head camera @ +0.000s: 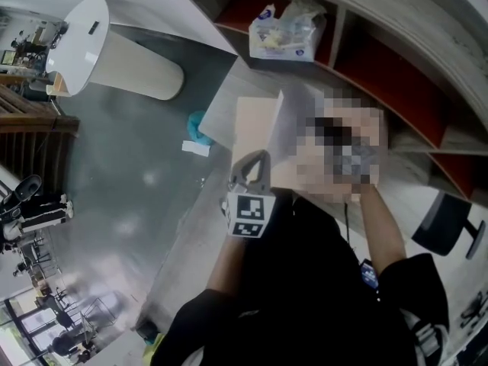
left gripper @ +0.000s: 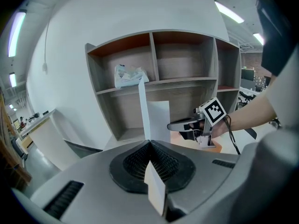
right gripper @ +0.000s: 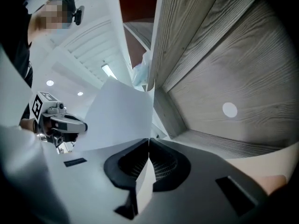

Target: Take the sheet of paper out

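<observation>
My left gripper point(head camera: 258, 158) points at the near edge of a tan folder point(head camera: 253, 122) on the wooden ledge. In the left gripper view its jaws point(left gripper: 149, 143) are shut on a thin pale sheet point(left gripper: 142, 107) seen edge-on. I cannot tell whether that is a cover or paper. My right gripper point(right gripper: 148, 140) is shut on the white sheet of paper point(right gripper: 117, 118), which fans up and to the left. From the left gripper view, the right gripper point(left gripper: 171, 126) meets that sheet point(left gripper: 159, 119) at its right edge. A mosaic patch hides the right gripper in the head view.
A wooden shelf unit point(left gripper: 154, 55) with red-backed compartments stands right behind the folder. One compartment holds a plastic bag point(head camera: 284, 30). A white rounded counter point(head camera: 114, 52) lies at the far left, and a dark office chair point(head camera: 446, 223) stands at the right. A teal object point(head camera: 200, 126) sits on the grey floor.
</observation>
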Tool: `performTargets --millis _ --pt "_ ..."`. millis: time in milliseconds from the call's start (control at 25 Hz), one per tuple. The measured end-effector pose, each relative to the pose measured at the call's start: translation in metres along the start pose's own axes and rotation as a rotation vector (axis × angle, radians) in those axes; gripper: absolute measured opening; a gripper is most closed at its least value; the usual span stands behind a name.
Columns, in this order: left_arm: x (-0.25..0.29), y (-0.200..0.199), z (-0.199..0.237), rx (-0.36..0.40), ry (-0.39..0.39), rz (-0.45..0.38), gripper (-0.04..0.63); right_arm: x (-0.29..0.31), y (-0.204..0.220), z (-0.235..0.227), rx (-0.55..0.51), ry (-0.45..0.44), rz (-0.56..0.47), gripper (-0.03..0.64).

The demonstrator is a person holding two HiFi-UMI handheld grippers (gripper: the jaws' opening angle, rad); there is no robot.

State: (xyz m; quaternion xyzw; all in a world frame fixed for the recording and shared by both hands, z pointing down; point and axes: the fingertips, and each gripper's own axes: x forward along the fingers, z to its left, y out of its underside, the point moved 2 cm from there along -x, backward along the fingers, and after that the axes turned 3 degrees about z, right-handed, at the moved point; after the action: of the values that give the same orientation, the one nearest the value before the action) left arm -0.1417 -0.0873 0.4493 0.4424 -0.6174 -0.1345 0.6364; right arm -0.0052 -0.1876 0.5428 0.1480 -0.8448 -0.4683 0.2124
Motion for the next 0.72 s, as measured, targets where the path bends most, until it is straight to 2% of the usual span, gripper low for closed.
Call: performTargets --millis 320,520,720 --pt "0.004 0.011 -0.010 -0.031 -0.065 0.034 0.044 -0.010 -0.010 0.017 -0.078 -0.010 -0.027 0.017" --pt "0.007 0.016 -0.008 -0.051 -0.096 0.041 0.044 -0.020 -0.016 0.025 -0.140 0.056 -0.019 0.017" --pt "0.007 0.021 -0.008 -0.074 -0.089 0.027 0.044 -0.025 -0.022 0.037 -0.199 0.092 -0.015 0.017"
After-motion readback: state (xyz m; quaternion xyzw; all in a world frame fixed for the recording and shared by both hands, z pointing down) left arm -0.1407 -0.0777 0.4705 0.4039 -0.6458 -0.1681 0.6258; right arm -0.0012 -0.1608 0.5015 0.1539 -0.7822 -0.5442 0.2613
